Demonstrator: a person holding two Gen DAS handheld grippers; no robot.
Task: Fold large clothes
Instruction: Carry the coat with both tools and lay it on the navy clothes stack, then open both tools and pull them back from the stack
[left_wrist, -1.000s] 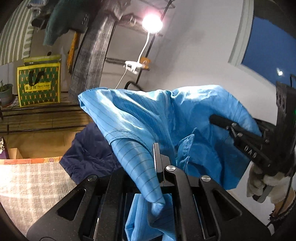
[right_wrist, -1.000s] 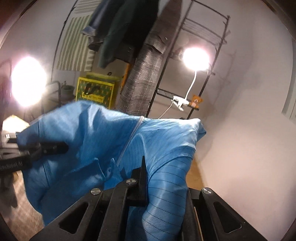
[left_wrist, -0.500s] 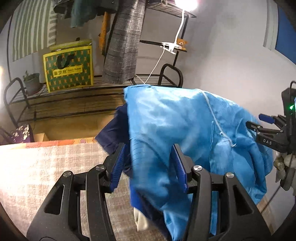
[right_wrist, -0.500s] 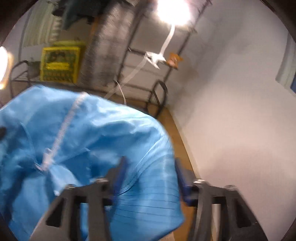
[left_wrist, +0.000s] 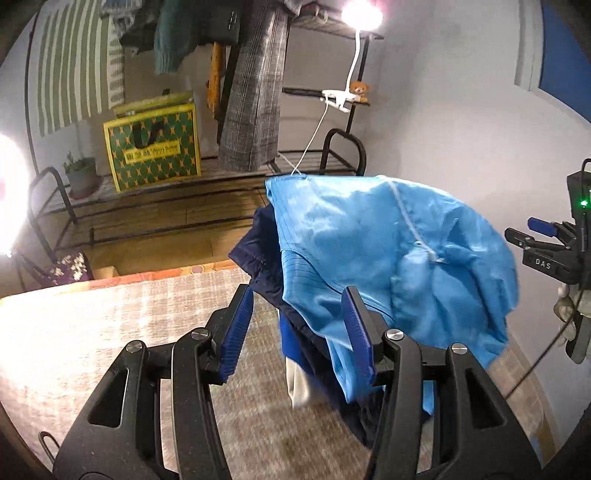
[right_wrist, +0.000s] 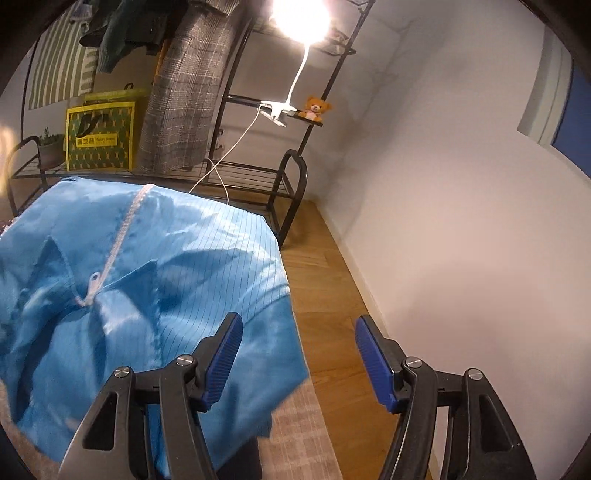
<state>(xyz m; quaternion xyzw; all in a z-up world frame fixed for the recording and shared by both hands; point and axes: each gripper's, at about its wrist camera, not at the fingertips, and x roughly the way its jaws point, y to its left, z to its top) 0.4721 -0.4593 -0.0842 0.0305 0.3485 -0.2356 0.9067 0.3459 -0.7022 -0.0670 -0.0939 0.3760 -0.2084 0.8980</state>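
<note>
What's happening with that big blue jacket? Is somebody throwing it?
A person holds two grippers and is folding clothes. Both the left gripper and the right gripper are open, so neither grips the light blue jacket. It sits on a pile with a dark navy garment at the edge of a checked cloth.

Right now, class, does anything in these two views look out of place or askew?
Yes. The blue jacket lies crumpled over a navy garment at the table edge, hanging off, not flat. Both grippers are open.
</note>
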